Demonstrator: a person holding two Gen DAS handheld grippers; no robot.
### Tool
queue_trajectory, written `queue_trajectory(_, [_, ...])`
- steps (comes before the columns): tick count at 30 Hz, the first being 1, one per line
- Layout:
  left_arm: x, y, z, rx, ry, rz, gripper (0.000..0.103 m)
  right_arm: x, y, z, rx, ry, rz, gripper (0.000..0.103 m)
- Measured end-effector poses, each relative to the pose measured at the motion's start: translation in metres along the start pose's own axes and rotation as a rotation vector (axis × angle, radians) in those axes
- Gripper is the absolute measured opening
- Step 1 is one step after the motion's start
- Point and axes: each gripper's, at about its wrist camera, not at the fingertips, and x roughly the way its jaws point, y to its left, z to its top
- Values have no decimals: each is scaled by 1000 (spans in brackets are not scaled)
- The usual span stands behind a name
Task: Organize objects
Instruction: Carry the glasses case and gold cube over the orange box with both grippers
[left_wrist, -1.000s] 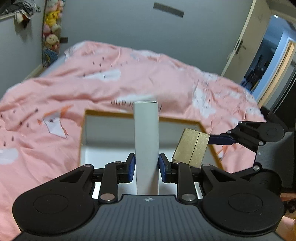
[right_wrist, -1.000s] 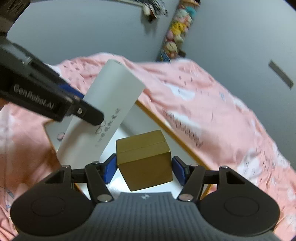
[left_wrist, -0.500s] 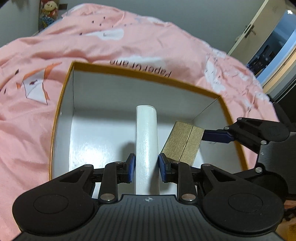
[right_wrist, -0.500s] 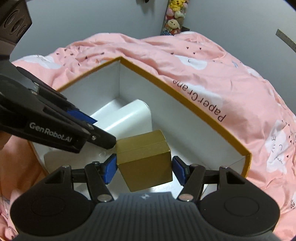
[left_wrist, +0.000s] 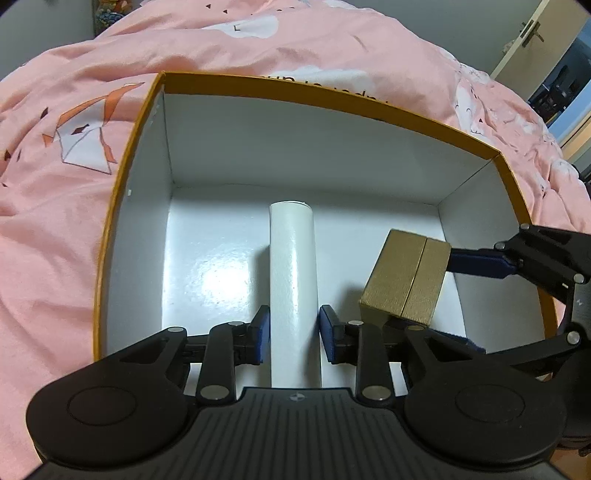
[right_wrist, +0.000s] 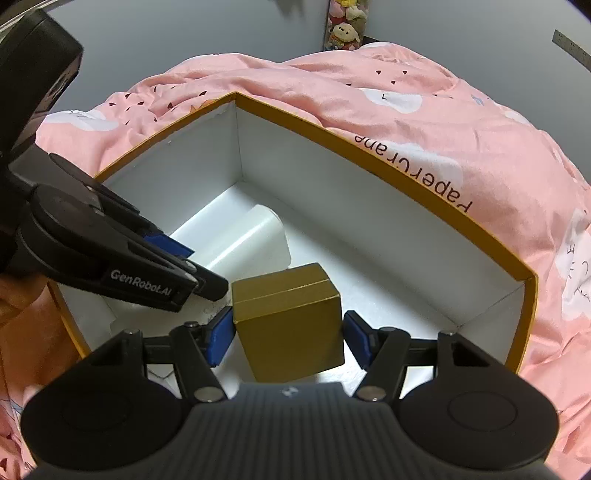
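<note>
A white cylinder (left_wrist: 293, 280) lies lengthwise inside a large box (left_wrist: 122, 173) with an orange rim and white inside, low over its floor. My left gripper (left_wrist: 293, 334) is shut on the white cylinder. My right gripper (right_wrist: 288, 334) is shut on a gold cube box (right_wrist: 288, 321) and holds it inside the same large box (right_wrist: 406, 192), just right of the cylinder (right_wrist: 255, 240). The gold cube (left_wrist: 406, 277) and a right finger (left_wrist: 480, 262) show in the left wrist view. The left gripper's fingers (right_wrist: 140, 273) show in the right wrist view.
The large box sits on a bed with a pink printed duvet (left_wrist: 55, 166). Grey walls stand behind, with plush toys (right_wrist: 345, 22) hanging at one corner. A door (left_wrist: 532, 37) stands at the far right.
Both grippers have come down from above the bed into the large box, carrying the white cylinder and the gold cube. Both objects now sit low inside the box walls.
</note>
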Motion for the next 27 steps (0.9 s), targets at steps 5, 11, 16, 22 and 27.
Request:
queue_trajectory(5, [-13,-6,-7,78,-35,69,36,-1,2,1,39,3,44,65])
queue_trajectory(11, [-41,-7,-14,122,-111,94,32,5,15,9,48,10,90,65])
queue_trajectory(16, [-73,9,-19,64,-232,87,33,16,25,14,76,50,121,65])
queue_trajectory(22, [-103,38,-26,-91,-347,63,33,27,37,20,114,79,177,65])
queue_trajectory(27, [-101,55,-36,-225,-333,36,33,22,36,23,121,86,120,64])
